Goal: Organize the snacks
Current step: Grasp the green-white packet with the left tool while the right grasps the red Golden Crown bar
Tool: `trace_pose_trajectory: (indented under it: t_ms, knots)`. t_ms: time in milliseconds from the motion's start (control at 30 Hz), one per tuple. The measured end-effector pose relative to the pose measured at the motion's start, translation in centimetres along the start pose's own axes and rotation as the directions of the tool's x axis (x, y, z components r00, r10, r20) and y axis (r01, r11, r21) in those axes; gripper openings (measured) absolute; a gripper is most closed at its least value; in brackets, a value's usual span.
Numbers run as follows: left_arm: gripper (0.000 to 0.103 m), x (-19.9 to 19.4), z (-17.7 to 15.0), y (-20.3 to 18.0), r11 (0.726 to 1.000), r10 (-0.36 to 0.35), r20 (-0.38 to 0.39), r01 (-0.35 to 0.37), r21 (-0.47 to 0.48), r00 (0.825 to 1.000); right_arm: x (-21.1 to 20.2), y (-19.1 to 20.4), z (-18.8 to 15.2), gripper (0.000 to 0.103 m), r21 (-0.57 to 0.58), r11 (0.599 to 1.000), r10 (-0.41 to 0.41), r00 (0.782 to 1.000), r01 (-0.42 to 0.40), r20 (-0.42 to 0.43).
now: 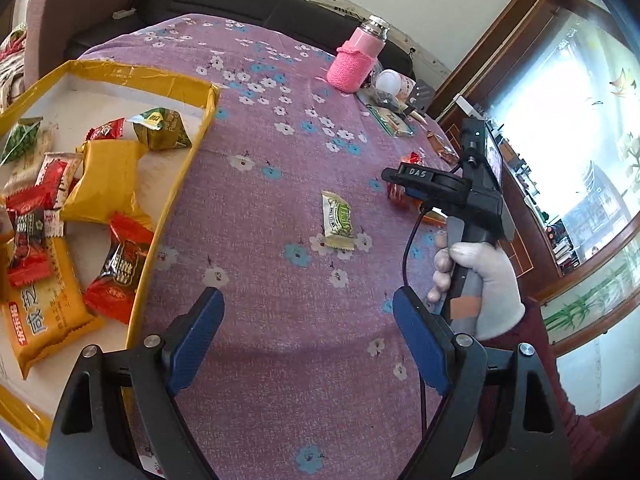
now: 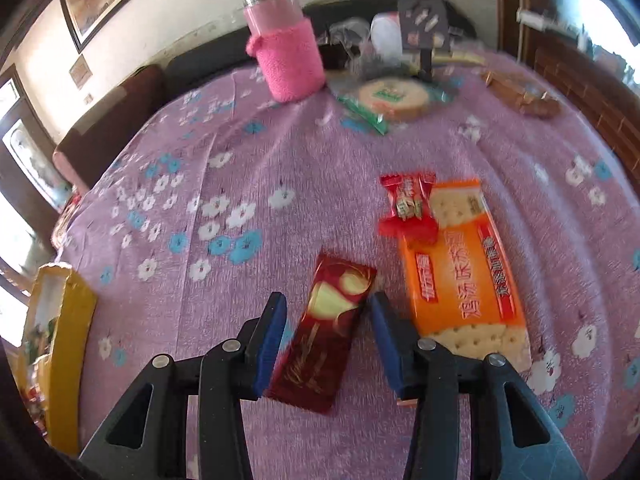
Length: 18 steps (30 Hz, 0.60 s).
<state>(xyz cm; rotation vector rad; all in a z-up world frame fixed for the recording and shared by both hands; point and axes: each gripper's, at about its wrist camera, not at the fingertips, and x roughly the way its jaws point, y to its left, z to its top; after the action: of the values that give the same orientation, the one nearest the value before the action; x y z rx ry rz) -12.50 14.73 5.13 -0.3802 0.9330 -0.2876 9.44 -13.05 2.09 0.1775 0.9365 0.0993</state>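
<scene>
You're mid-pick, the collecting step of the sort. Your right gripper (image 2: 326,312) hangs nose-down over the dark red snack packet (image 2: 328,332) lying flat on the purple flowered tablecloth (image 2: 240,168). Its jaws stand part-open, one on each side of the packet, and a strip of cloth shows between the left pad and the foil. The right pad looks at or just beside the packet's edge; the blur makes contact hard to call. Nothing gripped yet, as far as this shows.

Your left gripper (image 1: 308,312) sits wide and empty above bare cloth, just beside the yellow-edged box (image 1: 176,184) that already holds a heap of wrapped snacks. A small green-and-white packet (image 1: 338,220) lies loose on the cloth ahead of it.

Other loose items near the right tool: an orange cracker pack (image 2: 460,276) just right of the red packet, with a red wrapped candy (image 2: 408,208) lying partly on its top corner. Pink bottle (image 2: 288,56) and clutter at the far edge, well apart.

Next move, I'd judge: settle lower so the pads bracket the packet's long edges, close across its narrow width, lift, carry to the box. The foil is thin and flat, so a high close may slip over it. Keep the right finger off the cracker pack.
</scene>
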Motion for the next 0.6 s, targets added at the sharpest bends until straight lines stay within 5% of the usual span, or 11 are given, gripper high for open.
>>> trace_pose_trajectory:
  t_ms: [133,200,367,467,600]
  knots:
    - [0.087,0.5,0.8,-0.1,1.000,0.020,0.008,-0.020,-0.004,1.000,0.1,1.5,-1.0,0.045,-0.088,0.993,-0.073,0.996,0.077,0.048]
    - [0.087,0.9,1.2,-0.4,1.000,0.025,0.011,-0.026,0.006,1.000,0.2,1.8,-1.2,0.028,-0.117,0.988,-0.099,0.993,0.105,0.060]
    - [0.082,3.0,2.2,-2.5,0.996,0.019,0.015,-0.020,0.083,1.000,0.1,-0.4,-0.5,0.028,-0.034,0.999,0.016,0.999,-0.014,0.047]
    - [0.055,5.2,3.0,-4.2,0.987,0.032,-0.005,-0.031,0.157,0.999,-0.2,-1.6,-0.3,0.028,0.025,0.994,0.104,0.994,-0.105,0.033]
    - [0.054,7.7,4.0,-5.4,0.979,0.074,-0.019,-0.069,0.194,0.997,-0.8,-1.9,-0.2,0.028,0.047,0.984,0.168,0.985,-0.170,0.044]
